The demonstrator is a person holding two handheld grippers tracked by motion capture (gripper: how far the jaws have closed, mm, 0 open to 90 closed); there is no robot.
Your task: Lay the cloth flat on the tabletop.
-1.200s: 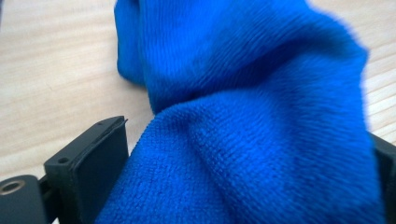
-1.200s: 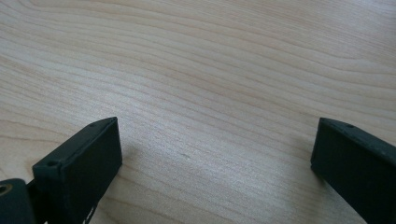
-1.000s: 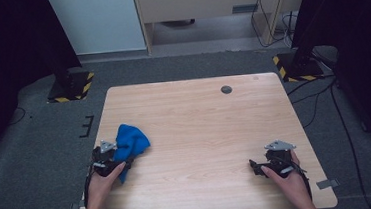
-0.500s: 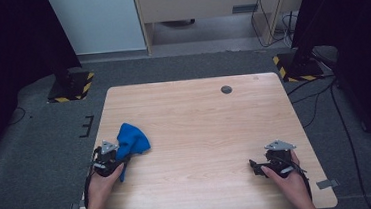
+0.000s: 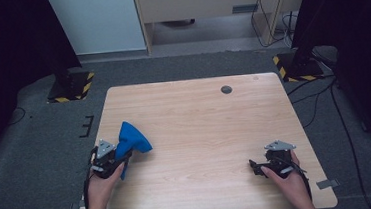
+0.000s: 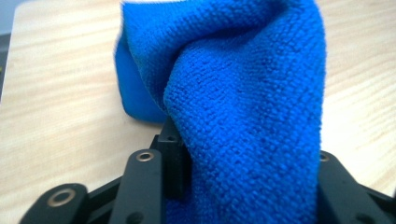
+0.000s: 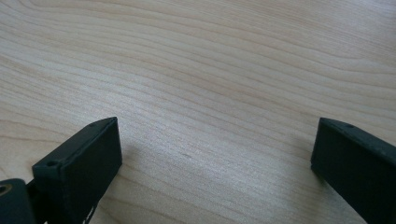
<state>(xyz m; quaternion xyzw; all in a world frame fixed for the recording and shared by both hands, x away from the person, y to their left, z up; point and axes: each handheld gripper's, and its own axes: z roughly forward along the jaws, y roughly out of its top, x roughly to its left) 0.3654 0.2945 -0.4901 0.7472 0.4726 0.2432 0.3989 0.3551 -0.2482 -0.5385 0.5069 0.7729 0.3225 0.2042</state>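
A blue cloth (image 5: 132, 139) is bunched up and lifted at the table's left side, with my left gripper (image 5: 123, 157) shut on its lower part. Its jaws have just been closing onto the cloth, then eased a touch. In the left gripper view the cloth (image 6: 243, 107) stands as a thick fold between the black jaws of that gripper (image 6: 250, 161), its far end drooping toward the wood. Near the front right corner my right gripper (image 5: 256, 166) rests low over the table. The right gripper (image 7: 215, 154) is open, with only bare wood between its jaws.
The light wooden table (image 5: 199, 118) carries a small dark round cap (image 5: 226, 89) near its far edge. Grey carpet surrounds it, with black stands on yellow-striped bases (image 5: 72, 88) at both far corners and cables on the right.
The left gripper closed on the blue cloth and raised it, so the cloth now stands up in a taller bunch. The right gripper has not moved.
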